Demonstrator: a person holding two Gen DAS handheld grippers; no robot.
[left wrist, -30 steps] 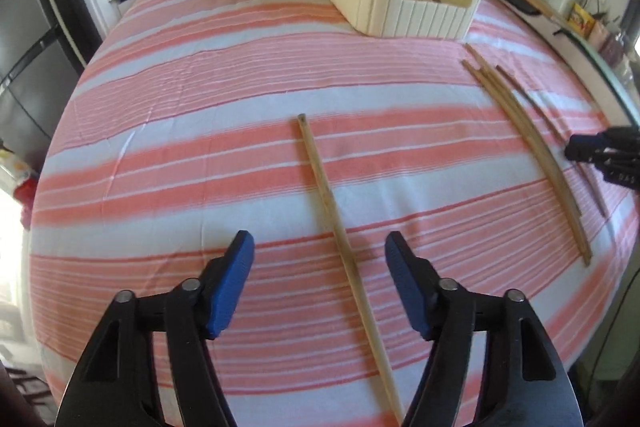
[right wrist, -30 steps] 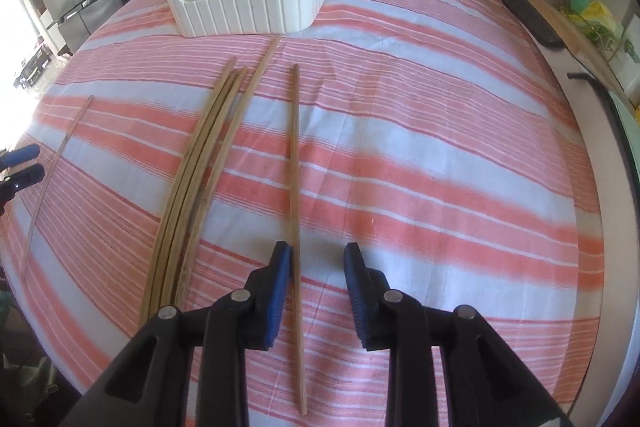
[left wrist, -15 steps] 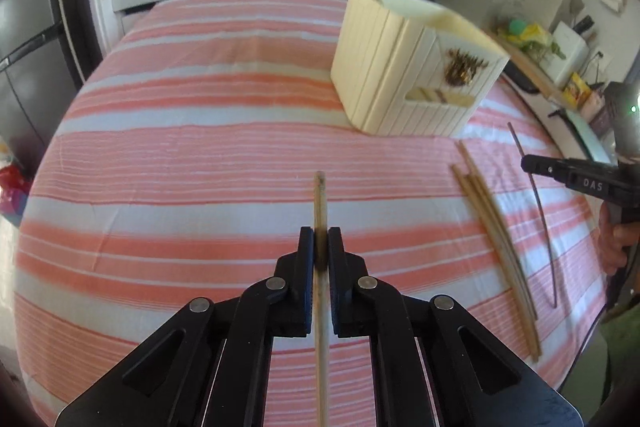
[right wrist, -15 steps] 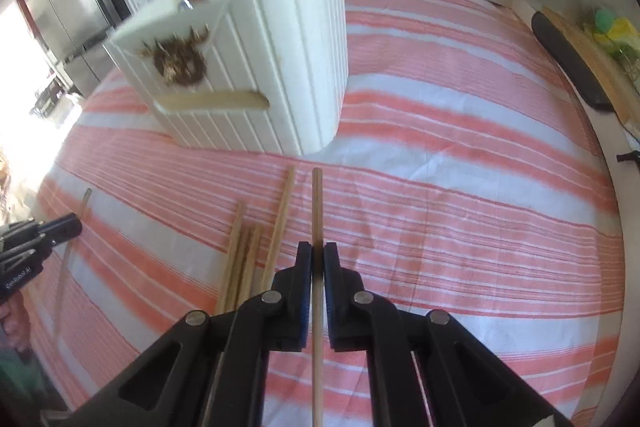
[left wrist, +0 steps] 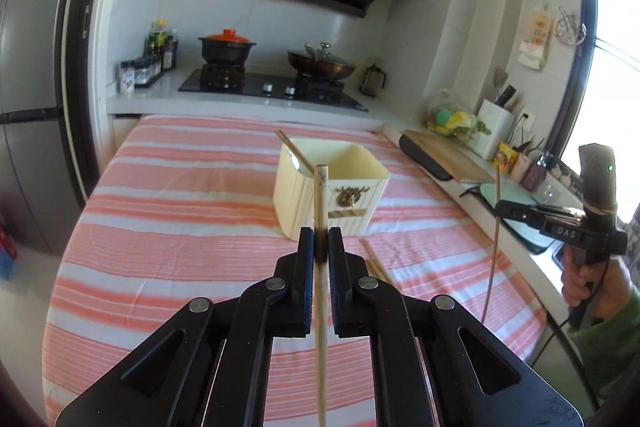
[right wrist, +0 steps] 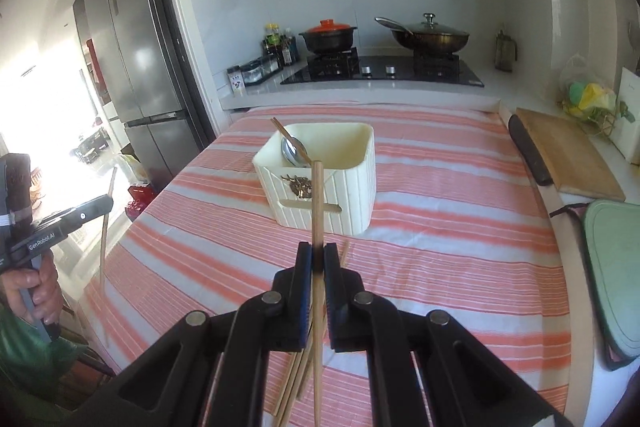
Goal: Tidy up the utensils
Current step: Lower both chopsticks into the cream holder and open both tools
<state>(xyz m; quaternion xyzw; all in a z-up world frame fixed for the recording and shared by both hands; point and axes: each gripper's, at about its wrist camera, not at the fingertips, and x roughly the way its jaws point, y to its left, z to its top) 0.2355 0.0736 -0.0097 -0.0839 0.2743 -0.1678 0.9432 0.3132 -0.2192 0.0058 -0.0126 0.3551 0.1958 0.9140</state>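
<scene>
My right tool reads "DAS" on its side and my left one "GenRobot.AI". My left tongs point(left wrist: 319, 247) are clamped on a chopstick point(left wrist: 320, 203), lifted off the striped worktop point(left wrist: 180, 227); my right tongs point(right wrist: 313, 261) are clamped on a second chopstick point(right wrist: 317, 203). The cream holder point(right wrist: 344, 187) stands straight ahead of both tongs, a spoon point(right wrist: 292, 151) inside. Loose chopsticks point(right wrist: 294, 383) lie under my right tongs. Bare cloth stretches wide on either side, and the cutting board point(right wrist: 568, 155) sits off right.

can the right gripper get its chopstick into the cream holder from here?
Probably yes. The right gripper holds its chopstick lifted, the cream holder stands just ahead with an open top, and nothing lies between.
</scene>
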